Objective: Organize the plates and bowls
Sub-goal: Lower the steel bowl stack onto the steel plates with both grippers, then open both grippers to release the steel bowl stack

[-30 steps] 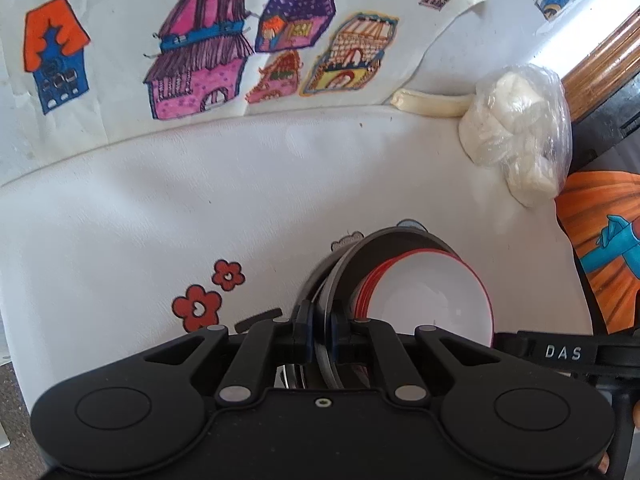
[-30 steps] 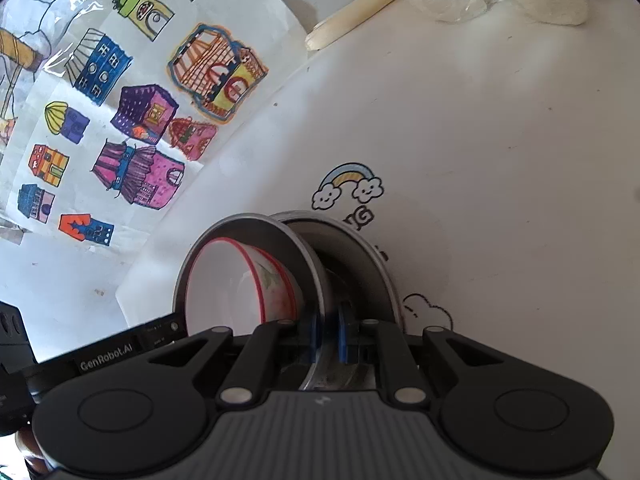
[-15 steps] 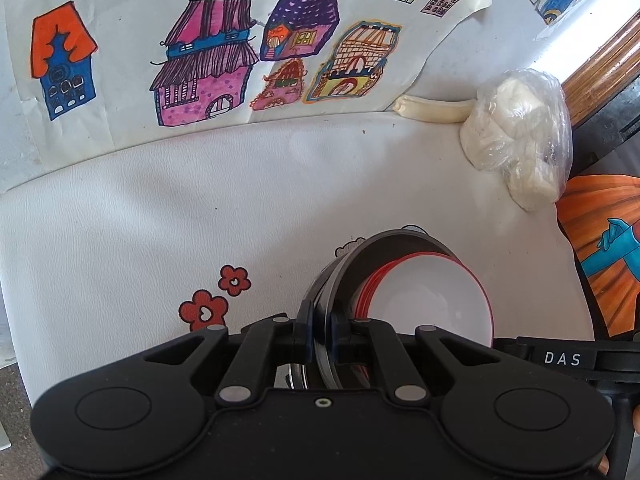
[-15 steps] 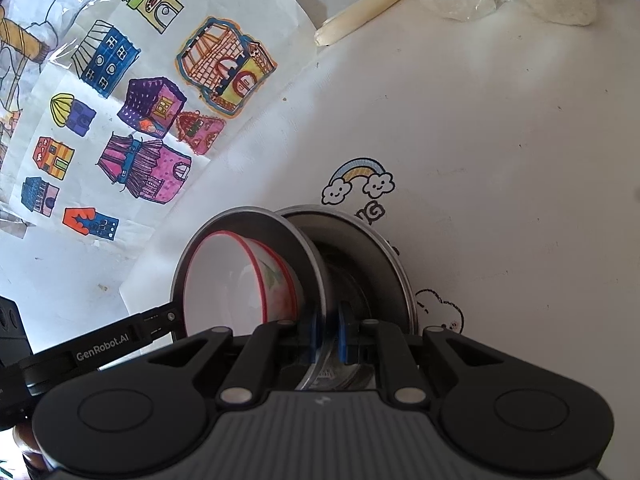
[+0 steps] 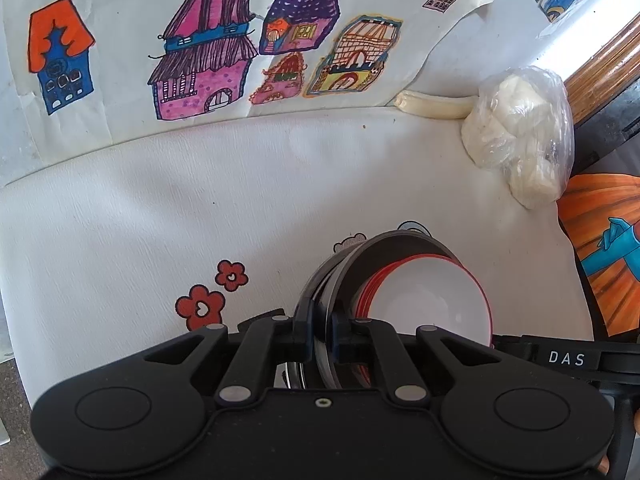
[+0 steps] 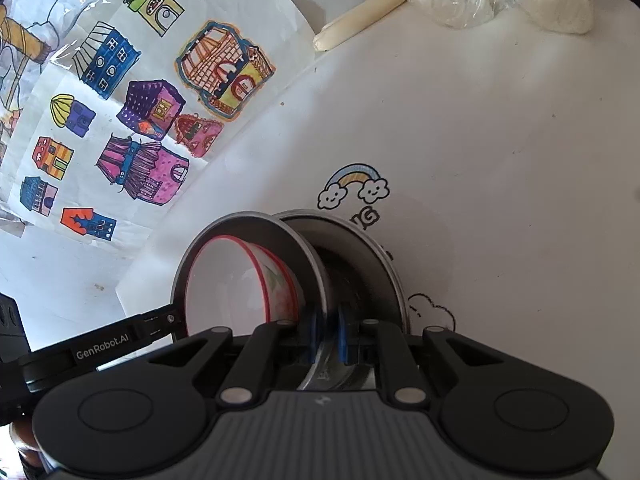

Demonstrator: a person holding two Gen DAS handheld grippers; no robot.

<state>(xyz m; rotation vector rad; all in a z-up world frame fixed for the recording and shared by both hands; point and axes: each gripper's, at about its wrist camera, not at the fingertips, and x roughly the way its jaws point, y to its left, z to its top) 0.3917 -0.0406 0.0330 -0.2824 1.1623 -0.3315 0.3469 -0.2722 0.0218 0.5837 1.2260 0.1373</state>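
**Two steel dishes held on edge, the stacking not finished**

The fingers of the left gripper (image 5: 320, 334) are clenched on the thin rim of a round grey metal dish (image 5: 394, 254), and the fingers of the right gripper (image 6: 326, 336) are clenched on the rim of a second round grey metal dish (image 6: 360, 248). Both dishes are held on edge, tilted, above the white printed worktop (image 5: 160, 220); whether their lower parts touch it, I cannot tell.

The first dish carries a white bowl with a red rim (image 5: 432, 296) inside it, so one nesting seems already made. In the right view the same bowl (image 6: 236, 280) sits in the dish nearer the left gripper, and the second dish stands just beside it, rim to rim.

Further out on the worktop lie a sheet with coloured house drawings (image 5: 208, 72), a pale candle-like stick (image 5: 432, 104) and a clear plastic bag with white lumps (image 5: 520, 128), all well apart from the dishes.

My judgement: the task is partly done. What is left is to bring the two dishes together into one stack and set it down flat.
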